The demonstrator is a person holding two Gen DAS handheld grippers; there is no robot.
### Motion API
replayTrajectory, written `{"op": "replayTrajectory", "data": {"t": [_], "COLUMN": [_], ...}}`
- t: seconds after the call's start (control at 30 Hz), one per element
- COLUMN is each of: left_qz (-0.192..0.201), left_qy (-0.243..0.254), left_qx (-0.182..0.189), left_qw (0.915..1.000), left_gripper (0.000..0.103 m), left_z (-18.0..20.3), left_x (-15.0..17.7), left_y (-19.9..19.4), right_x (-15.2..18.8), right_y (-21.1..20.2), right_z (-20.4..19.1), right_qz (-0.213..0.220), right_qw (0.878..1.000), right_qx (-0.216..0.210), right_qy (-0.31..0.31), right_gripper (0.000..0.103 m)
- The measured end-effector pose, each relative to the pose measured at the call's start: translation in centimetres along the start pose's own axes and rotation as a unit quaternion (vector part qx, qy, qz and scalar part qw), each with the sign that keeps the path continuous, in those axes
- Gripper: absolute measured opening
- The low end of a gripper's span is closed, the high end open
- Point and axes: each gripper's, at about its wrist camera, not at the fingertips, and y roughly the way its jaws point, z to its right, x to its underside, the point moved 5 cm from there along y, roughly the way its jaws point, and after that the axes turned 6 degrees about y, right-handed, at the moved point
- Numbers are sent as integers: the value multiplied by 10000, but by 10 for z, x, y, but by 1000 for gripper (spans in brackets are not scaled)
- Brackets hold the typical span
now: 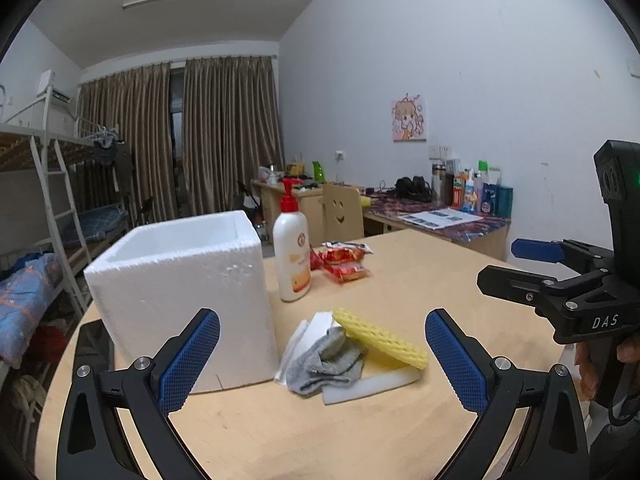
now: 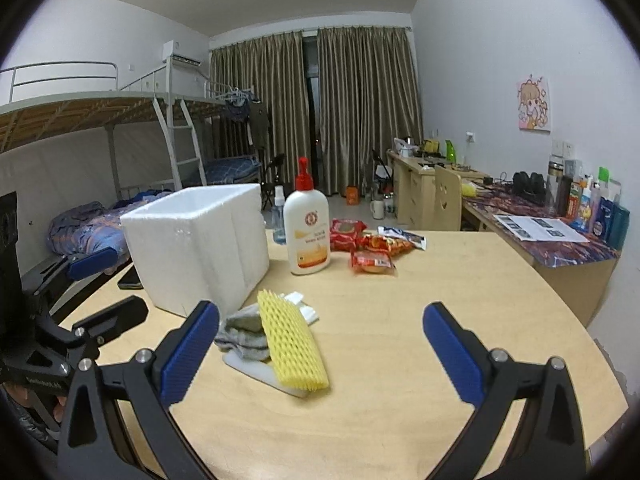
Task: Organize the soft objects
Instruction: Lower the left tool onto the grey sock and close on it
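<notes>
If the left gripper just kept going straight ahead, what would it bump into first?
Most likely the small heap on the table: the grey sock and the yellow foam net lie between the open left gripper fingers. Depth is hard to judge; it may pass above them.

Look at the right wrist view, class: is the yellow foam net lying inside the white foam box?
No; the yellow foam net lies on the table, atop the grey sock, beside the white foam box.
</notes>
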Motion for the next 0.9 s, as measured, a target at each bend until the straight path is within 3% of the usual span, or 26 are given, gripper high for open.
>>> {"op": "replayTrajectory", "data": {"t": [0.9], "left_qz": [-760], "left_qy": [-382], "left_qx": [842], "left_qw": [9928], "left_gripper": [103], "left_z": [8], "left_x": [28], "left_y": [55], "right_x": [22], "right_y": [40], "right_z": [18], "right_qz": [-691], "right_qw": [9976], "right_qx": [96], "right_qy": [55], "right_gripper": [103]}}
